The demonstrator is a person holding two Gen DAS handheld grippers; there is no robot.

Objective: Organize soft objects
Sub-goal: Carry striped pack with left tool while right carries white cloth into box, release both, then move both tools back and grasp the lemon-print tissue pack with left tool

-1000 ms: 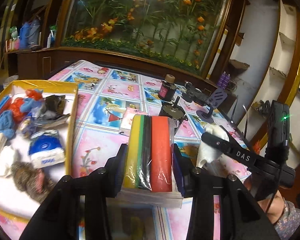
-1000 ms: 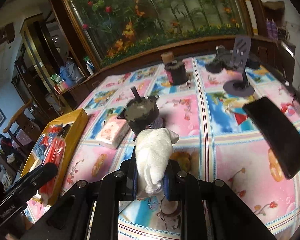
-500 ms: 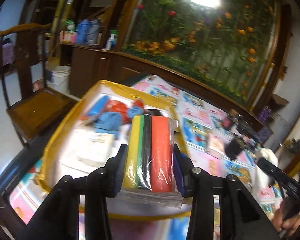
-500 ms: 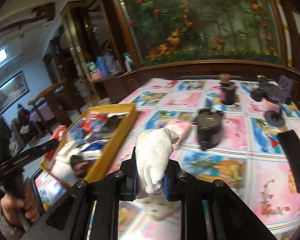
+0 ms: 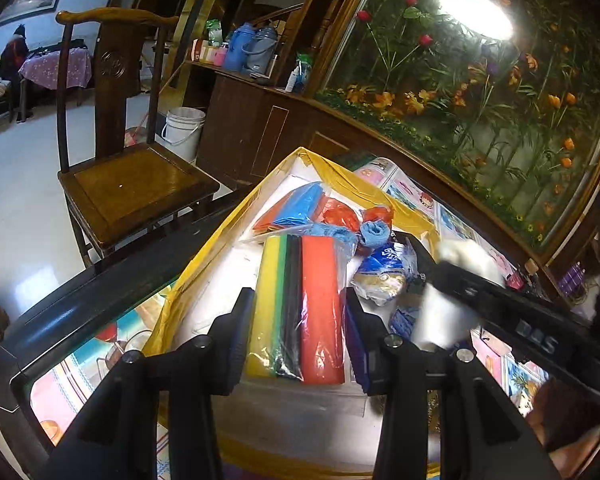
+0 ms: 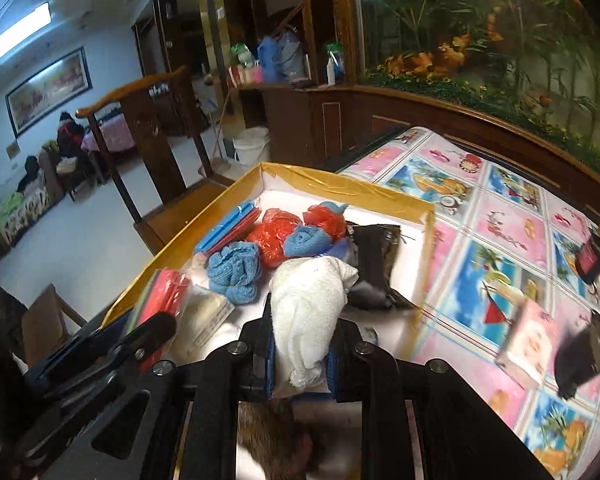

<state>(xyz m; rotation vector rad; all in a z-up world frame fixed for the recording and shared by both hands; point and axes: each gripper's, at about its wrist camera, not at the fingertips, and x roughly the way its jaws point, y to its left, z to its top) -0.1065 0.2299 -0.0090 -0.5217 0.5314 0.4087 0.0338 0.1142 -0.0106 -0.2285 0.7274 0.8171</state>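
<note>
Clamping white cloth (image 6: pixel 308 304), right hand-held gripper (image 6: pixel 300 360) shut.

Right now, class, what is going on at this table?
A person is sorting soft things into a yellow-rimmed tray. The left gripper is clamped on a bagged pack of coloured sponges, and the right gripper pinches a white cloth. Both hang over the tray, which already holds blue cloths and red bags.
</note>
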